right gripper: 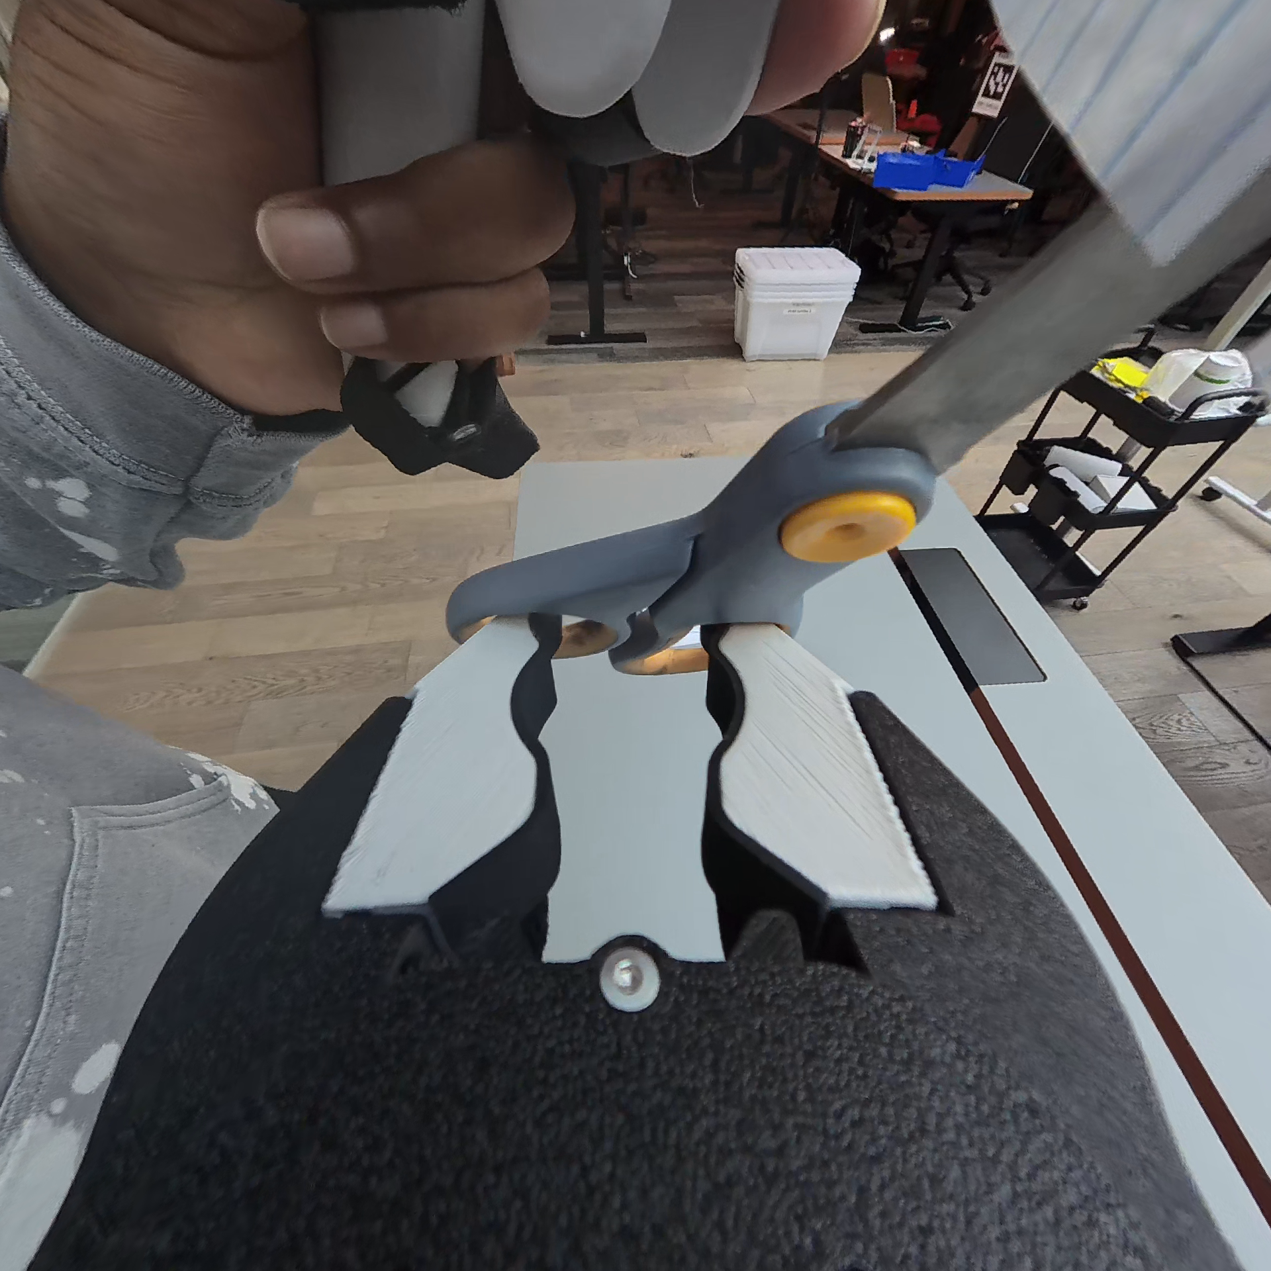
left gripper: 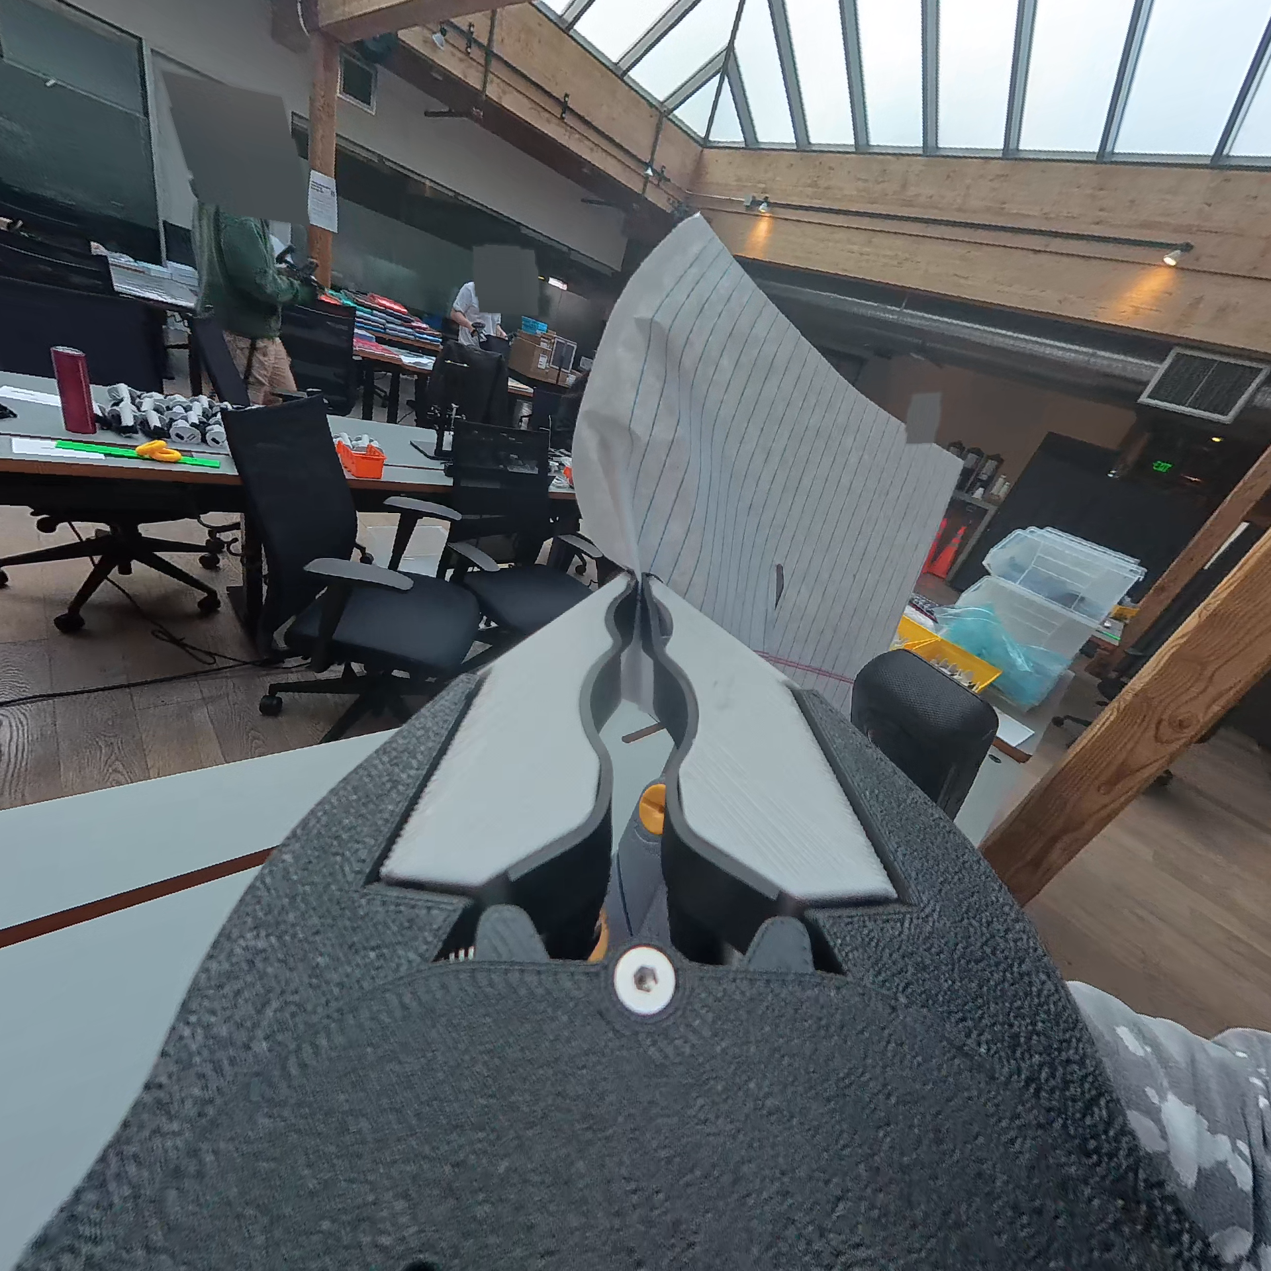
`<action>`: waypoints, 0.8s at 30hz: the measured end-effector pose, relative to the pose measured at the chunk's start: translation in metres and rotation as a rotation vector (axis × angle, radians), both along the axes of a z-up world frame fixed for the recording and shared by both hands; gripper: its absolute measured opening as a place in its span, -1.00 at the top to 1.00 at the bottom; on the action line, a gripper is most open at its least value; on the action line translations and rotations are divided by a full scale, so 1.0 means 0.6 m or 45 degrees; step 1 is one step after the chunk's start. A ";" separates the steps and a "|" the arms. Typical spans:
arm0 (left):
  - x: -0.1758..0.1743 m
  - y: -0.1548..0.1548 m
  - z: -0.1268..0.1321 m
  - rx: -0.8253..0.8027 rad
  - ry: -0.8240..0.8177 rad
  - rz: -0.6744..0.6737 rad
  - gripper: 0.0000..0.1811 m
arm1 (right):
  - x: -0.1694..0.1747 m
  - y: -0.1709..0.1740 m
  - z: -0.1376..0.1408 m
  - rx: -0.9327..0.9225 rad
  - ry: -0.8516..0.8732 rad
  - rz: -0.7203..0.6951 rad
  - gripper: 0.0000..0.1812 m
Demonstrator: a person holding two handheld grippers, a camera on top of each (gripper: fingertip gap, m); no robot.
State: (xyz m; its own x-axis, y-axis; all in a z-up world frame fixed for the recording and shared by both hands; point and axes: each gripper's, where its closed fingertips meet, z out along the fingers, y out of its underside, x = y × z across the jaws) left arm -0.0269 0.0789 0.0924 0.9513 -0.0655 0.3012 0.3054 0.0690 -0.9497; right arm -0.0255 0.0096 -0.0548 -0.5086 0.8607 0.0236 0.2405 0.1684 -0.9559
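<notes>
Lined white paper (left gripper: 750, 454) stands up in the air, pinched at its lower edge by the left gripper (left gripper: 639, 584); the 2 grey fingers (left gripper: 523, 743) are pressed together on the sheet, which creases at the bite and fans out above, a red margin line and a small dark slit showing low on the page; under that claw, through the gap, a bit of grey handle and an orange pivot peek out.

Over on the right gripper (right gripper: 626, 639), the fingers (right gripper: 791, 777) stand apart, each tip tucked into a loop of the grey-handled scissors (right gripper: 694, 550), orange lining inside the loops, orange pivot cap (right gripper: 849, 526) just up and right; so that claw is spread open with the scissors carried on its tips; the steel blade (right gripper: 1045, 323) runs up to the top right, where the edge of the paper (right gripper: 1135, 103) meets it; I cannot tell whether the blades are biting the sheet.

Top left in the right wrist view, a hand (right gripper: 227, 206) in a grey spattered sleeve grips the other gripper's white handle.

Below it all lies a pale grey table (right gripper: 860, 722) with a dark brown seam; wood floor beyond; black office chairs (left gripper: 357, 550) and more desks behind the paper; a skylight (left gripper: 963, 69) overhead.
</notes>
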 end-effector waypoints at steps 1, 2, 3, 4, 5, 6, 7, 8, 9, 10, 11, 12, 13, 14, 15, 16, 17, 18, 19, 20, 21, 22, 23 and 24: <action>0.001 0.000 0.001 -0.002 0.004 -0.004 1.00 | 0.000 0.000 0.002 -0.003 0.008 -0.003 0.54; 0.002 -0.001 0.001 -0.003 0.009 -0.006 1.00 | 0.000 0.000 0.003 -0.007 0.012 -0.004 0.52; 0.002 -0.001 0.001 -0.004 0.014 -0.006 1.00 | 0.000 0.001 0.002 -0.001 0.010 -0.008 0.50; 0.002 -0.002 0.002 -0.006 0.021 -0.007 1.00 | -0.001 0.002 0.002 0.014 0.014 -0.018 0.50; 0.003 -0.002 0.002 -0.008 0.026 -0.009 1.00 | -0.001 0.001 0.002 0.022 0.019 -0.016 0.50; 0.003 -0.002 0.003 -0.009 0.030 -0.012 1.00 | 0.000 -0.001 0.003 0.022 0.020 -0.008 0.49; 0.004 -0.003 0.004 -0.010 0.035 -0.016 1.00 | 0.000 -0.003 0.005 0.020 0.028 -0.006 0.49; 0.005 -0.003 0.006 -0.009 0.038 -0.021 1.00 | 0.000 -0.004 0.007 0.018 0.037 0.000 0.49; 0.007 -0.003 0.008 -0.006 0.042 -0.023 1.00 | 0.000 -0.005 0.009 0.014 0.046 0.003 0.49; 0.008 -0.004 0.010 -0.001 0.046 -0.026 1.00 | 0.000 -0.005 0.013 0.009 0.063 0.006 0.49; 0.009 -0.004 0.014 0.006 0.048 -0.028 1.00 | 0.000 -0.006 0.017 0.001 0.083 0.011 0.49; 0.011 -0.006 0.018 0.013 0.047 -0.030 1.00 | 0.000 -0.008 0.020 -0.006 0.093 0.018 0.49; 0.012 -0.007 0.022 0.019 0.047 -0.034 1.00 | 0.001 -0.010 0.025 -0.009 0.116 0.025 0.49; 0.013 -0.008 0.026 0.024 0.047 -0.037 1.00 | 0.002 -0.011 0.028 -0.010 0.135 0.028 0.49; 0.014 -0.008 0.031 0.029 0.050 -0.039 1.00 | 0.003 -0.014 0.032 -0.014 0.152 0.038 0.49; 0.015 -0.009 0.036 0.034 0.056 -0.038 1.00 | 0.003 -0.017 0.036 -0.025 0.176 0.042 0.49; 0.016 -0.010 0.040 0.037 0.065 -0.038 1.00 | 0.004 -0.018 0.039 -0.035 0.191 0.046 0.49; 0.018 -0.010 0.045 0.039 0.074 -0.039 1.00 | 0.004 -0.020 0.042 -0.044 0.217 0.048 0.47; 0.019 -0.010 0.049 0.043 0.083 -0.038 1.00 | 0.004 -0.021 0.044 -0.057 0.234 0.052 0.40; 0.020 -0.010 0.053 0.044 0.097 -0.036 1.00 | 0.005 -0.022 0.045 -0.062 0.241 0.054 0.38; 0.021 -0.010 0.055 0.041 0.113 -0.036 1.00 | 0.006 -0.023 0.046 -0.072 0.252 0.056 0.37; 0.023 -0.010 0.056 0.037 0.126 -0.040 1.00 | 0.006 -0.021 0.049 -0.082 0.269 0.049 0.37; 0.025 -0.009 0.057 0.032 0.135 -0.045 1.00 | 0.007 -0.022 0.050 -0.090 0.277 0.051 0.37; 0.026 -0.008 0.057 0.029 0.143 -0.044 1.00 | 0.008 -0.021 0.051 -0.095 0.282 0.052 0.36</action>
